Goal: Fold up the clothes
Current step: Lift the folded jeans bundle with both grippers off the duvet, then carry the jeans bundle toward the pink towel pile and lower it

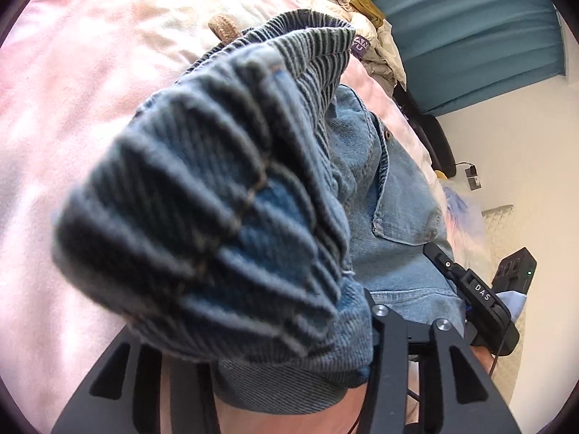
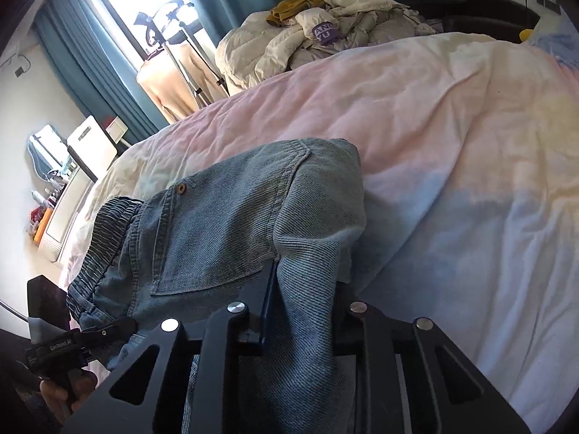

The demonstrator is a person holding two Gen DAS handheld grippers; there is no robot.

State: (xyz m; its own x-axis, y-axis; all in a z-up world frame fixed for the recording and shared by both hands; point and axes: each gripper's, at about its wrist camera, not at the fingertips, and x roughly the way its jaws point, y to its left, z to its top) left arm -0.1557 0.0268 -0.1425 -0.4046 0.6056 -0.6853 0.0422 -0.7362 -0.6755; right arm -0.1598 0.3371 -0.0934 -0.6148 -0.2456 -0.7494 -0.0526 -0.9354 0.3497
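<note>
Over the pink-and-cream quilted bed cover [image 2: 452, 137]: both grippers clamped on one pair of light-blue denim shorts with a ribbed elastic waistband [image 2: 231, 224].

Right wrist view: right gripper [image 2: 304, 311] at 6 o'clock, fingers closed down to a fabric-thick gap on a fold of denim running up between them; shorts body spreads toward 10 o'clock, back pocket and brown button up, far edge resting on the cover. Left gripper [image 2: 119, 327] at 8 o'clock pinching the waistband edge, hand [image 2: 68, 394] below it. Left wrist view: bunched waistband fills centre, blurred, covering the fingertips; fingers drawn in on it. Farther out: cream puffer jacket heap with a mustard cloth [image 2: 325, 25] at 12 o'clock, teal curtains [image 2: 90, 58] and bright window [image 2: 144, 3] at 11 o'clock.
</note>
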